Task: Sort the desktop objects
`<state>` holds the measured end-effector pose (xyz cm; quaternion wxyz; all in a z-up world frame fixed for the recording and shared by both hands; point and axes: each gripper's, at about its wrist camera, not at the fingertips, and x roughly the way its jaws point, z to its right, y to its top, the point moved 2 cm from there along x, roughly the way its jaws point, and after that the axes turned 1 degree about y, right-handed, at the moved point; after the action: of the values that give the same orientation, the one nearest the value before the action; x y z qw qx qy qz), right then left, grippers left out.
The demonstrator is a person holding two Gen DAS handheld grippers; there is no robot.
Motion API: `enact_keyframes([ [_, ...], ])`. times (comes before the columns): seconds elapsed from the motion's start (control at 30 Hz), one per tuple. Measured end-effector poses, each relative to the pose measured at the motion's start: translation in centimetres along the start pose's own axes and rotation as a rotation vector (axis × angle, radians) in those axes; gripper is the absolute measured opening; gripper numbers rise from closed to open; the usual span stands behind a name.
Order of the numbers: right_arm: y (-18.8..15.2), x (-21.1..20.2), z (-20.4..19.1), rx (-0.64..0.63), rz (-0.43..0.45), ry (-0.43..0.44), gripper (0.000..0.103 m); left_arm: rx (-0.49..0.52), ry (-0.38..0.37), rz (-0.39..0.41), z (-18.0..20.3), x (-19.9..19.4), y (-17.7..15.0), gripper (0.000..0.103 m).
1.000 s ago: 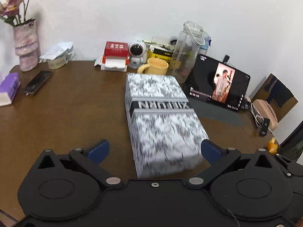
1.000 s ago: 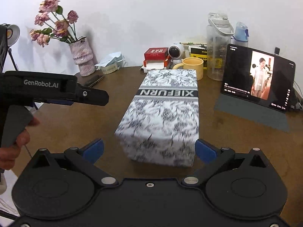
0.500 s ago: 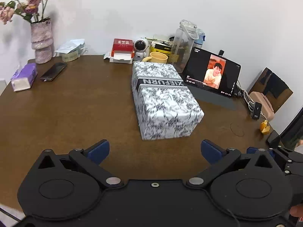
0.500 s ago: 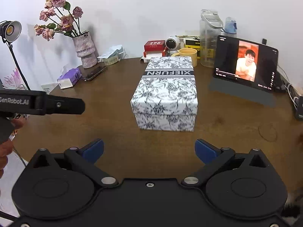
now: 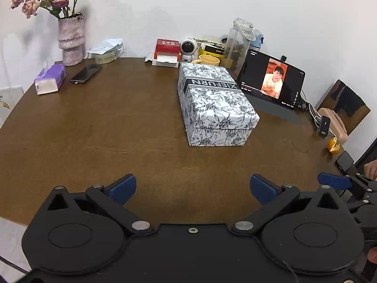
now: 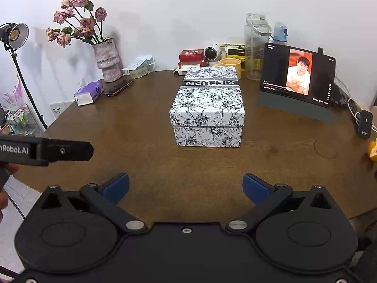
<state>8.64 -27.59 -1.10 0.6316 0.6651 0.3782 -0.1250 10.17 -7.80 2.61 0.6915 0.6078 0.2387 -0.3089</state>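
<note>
- Your left gripper (image 5: 192, 187) and right gripper (image 6: 186, 186) each hold their two blue fingers (image 6: 116, 185) wide apart, gripping nothing, above the bench (image 6: 141, 146).
- One lidded patterned box (image 6: 208, 105) stands ahead of the fingers, well apart; contents hidden.
- Beyond: one phone (image 6: 117, 86), one tissue pack (image 6: 88, 93), one vase (image 6: 107, 60) holding roses, two bottles (image 6: 255, 47).

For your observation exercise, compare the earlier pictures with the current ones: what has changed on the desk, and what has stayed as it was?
Both grippers have drawn back from the patterned box: a second ago it sat between their fingers, now it lies apart from them. The left gripper and right gripper were open then and are open now, holding nothing. The box, phone, tissue pack, vase and mug kept their places on the table.
</note>
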Motion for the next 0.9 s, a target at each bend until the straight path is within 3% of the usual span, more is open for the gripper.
enact_keyframes([
  [0.9, -1.1, -2.6, 0.6, -0.010, 0.006, -0.018, 0.103, 0.004, 0.008, 0.006, 0.6, -2.0, -2.4, 0.103],
])
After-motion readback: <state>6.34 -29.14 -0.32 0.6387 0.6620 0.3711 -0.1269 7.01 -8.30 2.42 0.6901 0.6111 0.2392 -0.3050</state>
